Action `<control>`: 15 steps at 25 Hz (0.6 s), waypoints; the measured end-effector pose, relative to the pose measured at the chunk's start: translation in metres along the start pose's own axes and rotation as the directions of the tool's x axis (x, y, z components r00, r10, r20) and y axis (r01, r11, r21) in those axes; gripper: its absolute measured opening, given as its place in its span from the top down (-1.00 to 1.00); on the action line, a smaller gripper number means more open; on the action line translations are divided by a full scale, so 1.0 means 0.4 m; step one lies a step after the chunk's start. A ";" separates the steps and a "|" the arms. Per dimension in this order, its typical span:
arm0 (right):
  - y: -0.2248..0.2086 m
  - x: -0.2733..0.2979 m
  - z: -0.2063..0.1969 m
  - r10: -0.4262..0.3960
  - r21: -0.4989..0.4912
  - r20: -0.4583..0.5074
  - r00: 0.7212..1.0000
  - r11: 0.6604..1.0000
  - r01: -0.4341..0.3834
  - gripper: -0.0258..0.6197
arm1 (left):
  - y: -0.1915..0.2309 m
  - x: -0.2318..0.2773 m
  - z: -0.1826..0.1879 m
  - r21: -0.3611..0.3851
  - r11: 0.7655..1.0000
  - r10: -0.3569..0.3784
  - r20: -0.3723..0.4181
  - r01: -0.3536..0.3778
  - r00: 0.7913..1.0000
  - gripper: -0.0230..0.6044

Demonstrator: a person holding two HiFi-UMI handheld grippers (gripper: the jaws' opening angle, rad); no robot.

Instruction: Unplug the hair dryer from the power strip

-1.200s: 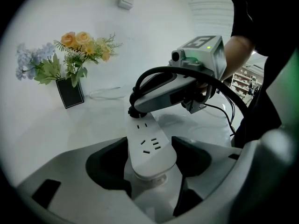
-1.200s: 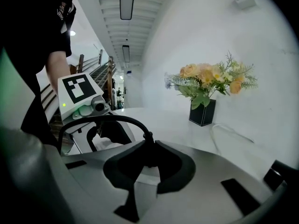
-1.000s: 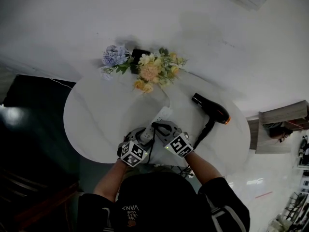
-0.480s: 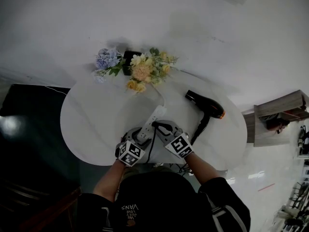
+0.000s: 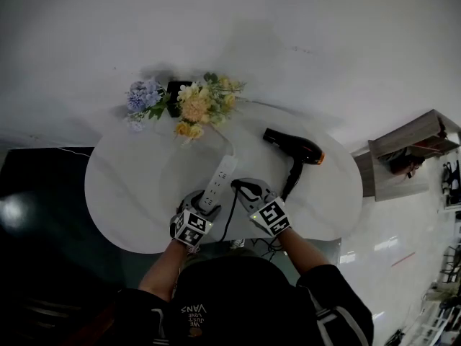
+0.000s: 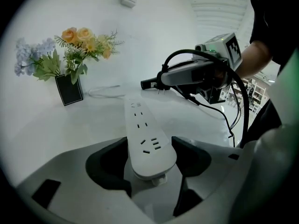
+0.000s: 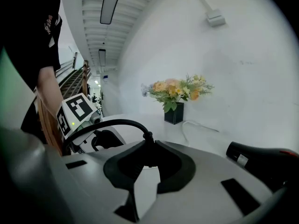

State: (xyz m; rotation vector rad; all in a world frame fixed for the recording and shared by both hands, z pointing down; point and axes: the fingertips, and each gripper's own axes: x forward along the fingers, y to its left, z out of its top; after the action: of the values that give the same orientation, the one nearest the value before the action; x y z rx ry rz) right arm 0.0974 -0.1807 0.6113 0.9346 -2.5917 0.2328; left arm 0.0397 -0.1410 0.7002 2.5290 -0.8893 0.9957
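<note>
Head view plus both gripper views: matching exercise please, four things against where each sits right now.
Things: 1 power strip; 2 plug; 3 hair dryer; 4 flowers.
Places: A lying loose on the table's right side; B clamped in the left gripper; C in a black vase at the far edge; D in the right gripper, clear of the sockets.
Pairs: 1-B, 2-D, 3-A, 4-C.

Power strip (image 5: 220, 175) — hair dryer (image 5: 292, 145) nearby

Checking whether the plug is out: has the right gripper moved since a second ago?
Yes. The right gripper, shut on the plug, has pulled rightward off the power strip in the head view.
</note>
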 end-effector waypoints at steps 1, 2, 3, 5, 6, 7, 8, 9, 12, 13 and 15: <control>-0.002 -0.006 -0.001 -0.013 0.008 0.000 1.000 1.000 0.013 0.70 | 0.000 -0.001 0.000 -0.001 1.000 -0.002 0.000 0.002 1.000 -0.09; -0.003 -0.012 -0.003 -0.026 0.015 0.000 1.000 1.000 0.026 0.70 | -0.001 -0.001 0.000 -0.001 1.000 -0.004 -0.002 0.004 1.000 -0.09; -0.004 -0.017 -0.004 -0.039 0.021 -0.001 0.999 0.999 0.039 0.70 | -0.001 -0.001 -0.001 0.001 1.000 -0.007 -0.006 0.007 1.000 -0.09; -0.005 -0.029 -0.004 -0.065 0.033 -0.001 0.998 0.997 0.065 0.70 | 0.000 0.000 -0.007 0.017 1.000 -0.015 -0.025 0.016 1.000 -0.10; -0.006 -0.035 -0.003 -0.078 0.040 -0.001 0.997 0.996 0.078 0.70 | 0.001 0.001 -0.009 0.027 0.999 -0.022 -0.038 0.023 0.999 -0.10; -0.006 -0.041 -0.003 -0.090 0.046 -0.001 0.996 0.995 0.090 0.70 | 0.001 0.002 -0.011 0.034 0.999 -0.032 -0.048 0.033 0.998 -0.09; -0.007 -0.048 -0.002 -0.104 0.052 -0.002 0.995 0.993 0.104 0.70 | 0.000 0.001 -0.011 0.039 0.998 -0.044 -0.056 0.046 0.997 -0.09; -0.006 -0.054 -0.003 -0.118 0.059 -0.002 0.993 0.991 0.118 0.70 | 0.000 -0.001 -0.010 0.045 0.997 -0.055 -0.060 0.058 0.997 -0.10; -0.008 -0.076 -0.003 -0.171 0.085 -0.002 0.985 0.982 0.171 0.70 | -0.004 -0.014 -0.002 0.067 0.994 -0.087 -0.049 0.091 0.995 -0.10; -0.009 -0.086 -0.002 -0.191 0.096 0.000 0.982 0.977 0.191 0.70 | -0.005 -0.021 0.005 0.073 0.992 -0.098 -0.039 0.101 0.994 -0.10; -0.011 -0.105 0.002 -0.230 0.113 0.001 0.973 0.967 0.229 0.70 | -0.005 -0.040 0.021 0.088 0.989 -0.115 -0.014 0.116 0.993 -0.10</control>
State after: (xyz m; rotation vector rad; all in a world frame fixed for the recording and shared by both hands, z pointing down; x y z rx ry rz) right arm 0.1301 -0.1600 0.5939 1.2697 -2.4753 0.3119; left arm 0.0362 -0.1365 0.6829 2.6135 -0.7021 1.0309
